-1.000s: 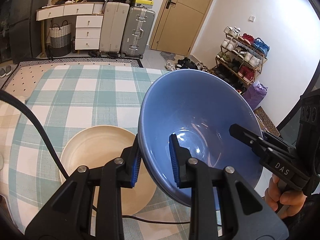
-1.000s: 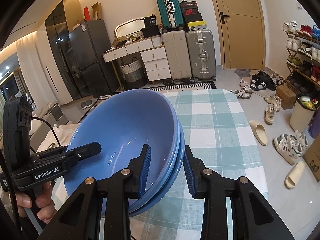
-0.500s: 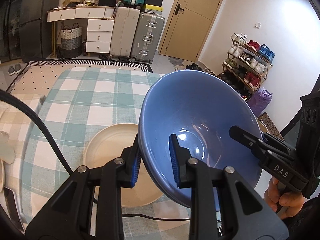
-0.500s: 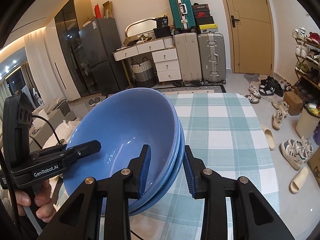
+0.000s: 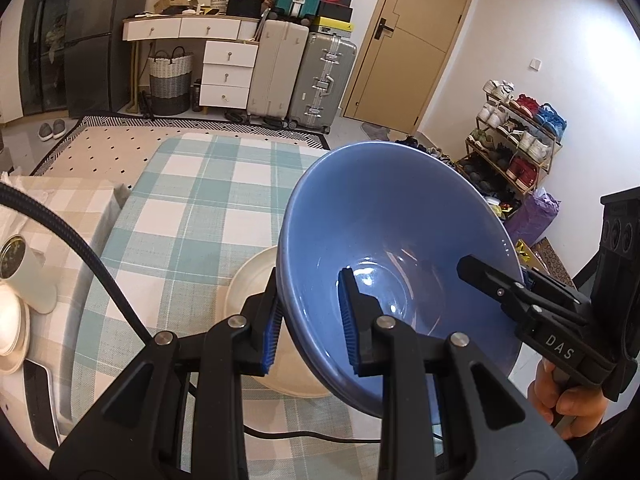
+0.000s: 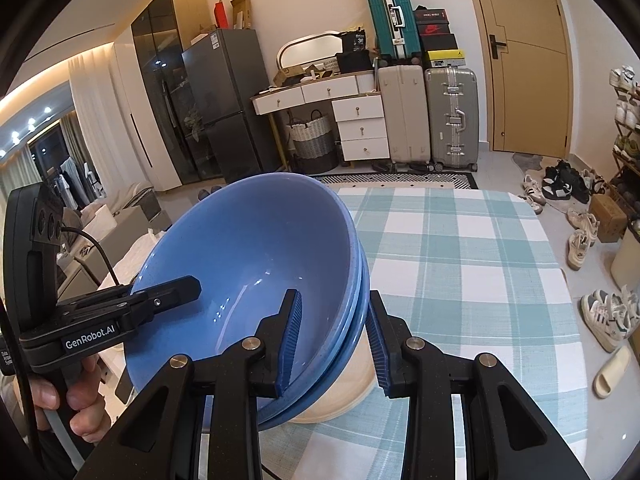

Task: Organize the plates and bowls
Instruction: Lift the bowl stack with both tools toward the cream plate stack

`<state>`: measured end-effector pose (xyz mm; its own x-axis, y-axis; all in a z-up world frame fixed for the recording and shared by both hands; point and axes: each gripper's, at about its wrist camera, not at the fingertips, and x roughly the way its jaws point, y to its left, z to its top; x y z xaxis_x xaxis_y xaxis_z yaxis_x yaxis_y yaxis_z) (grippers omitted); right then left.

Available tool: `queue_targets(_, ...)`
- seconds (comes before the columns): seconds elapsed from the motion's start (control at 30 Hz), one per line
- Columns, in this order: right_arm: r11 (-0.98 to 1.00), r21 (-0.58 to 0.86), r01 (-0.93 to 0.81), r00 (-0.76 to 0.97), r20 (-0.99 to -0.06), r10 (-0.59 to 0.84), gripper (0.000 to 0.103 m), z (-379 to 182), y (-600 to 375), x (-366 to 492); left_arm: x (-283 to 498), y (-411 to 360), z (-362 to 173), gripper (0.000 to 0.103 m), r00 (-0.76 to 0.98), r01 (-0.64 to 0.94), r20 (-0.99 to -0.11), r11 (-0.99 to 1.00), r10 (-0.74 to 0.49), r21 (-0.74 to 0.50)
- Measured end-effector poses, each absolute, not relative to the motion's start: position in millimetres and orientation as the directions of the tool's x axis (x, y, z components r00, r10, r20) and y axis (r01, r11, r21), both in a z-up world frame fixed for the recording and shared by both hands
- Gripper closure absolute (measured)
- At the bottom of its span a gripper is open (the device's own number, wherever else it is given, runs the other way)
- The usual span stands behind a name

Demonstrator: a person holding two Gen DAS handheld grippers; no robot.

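Observation:
A stack of nested blue bowls (image 5: 392, 248) (image 6: 248, 264) hangs in the air above the checked table, tilted. My left gripper (image 5: 308, 324) is shut on the stack's left rim; it also shows in the right wrist view (image 6: 176, 296). My right gripper (image 6: 332, 340) is shut on the opposite rim, one finger inside and one outside; it shows in the left wrist view (image 5: 496, 284). A cream plate (image 5: 248, 284) (image 6: 344, 396) lies on the table right under the bowls, mostly hidden by them.
The table has a green and white checked cloth (image 5: 208, 184) (image 6: 460, 264). A white cup (image 5: 28, 276) and a lit round object (image 5: 10, 328) stand on a side surface at left. A black cable (image 5: 100, 276) crosses the table. Shoes (image 6: 580, 240) lie on the floor at right.
Both grippers have moved left with the bowls over the table, so the cream plate now sits directly under the stack. Both grips are unchanged.

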<state>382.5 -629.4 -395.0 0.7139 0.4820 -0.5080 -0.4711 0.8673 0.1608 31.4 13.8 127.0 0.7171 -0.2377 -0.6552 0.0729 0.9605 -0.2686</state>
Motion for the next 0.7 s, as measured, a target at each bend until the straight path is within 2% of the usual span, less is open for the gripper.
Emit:
queue_targets(0.3, 0.852, 0.170, -0.495, 0.681, -0.534, 0.501, 0.070, -411.9, -599.4, 399.6, 44.6, 44.0, 101.8, 0.081, 0.705, 0.027, -0.677, 0.963, -0.209, -0.269)
queue_targets(0.7, 0.851, 0.167, -0.498, 0.665, -0.556, 0.499, 0.070, -432.2, -583.5, 436.4, 105.6, 52.0, 55.6, 0.081, 0.680, -0.004, -0.712, 0.969, -0.177, -0.245)
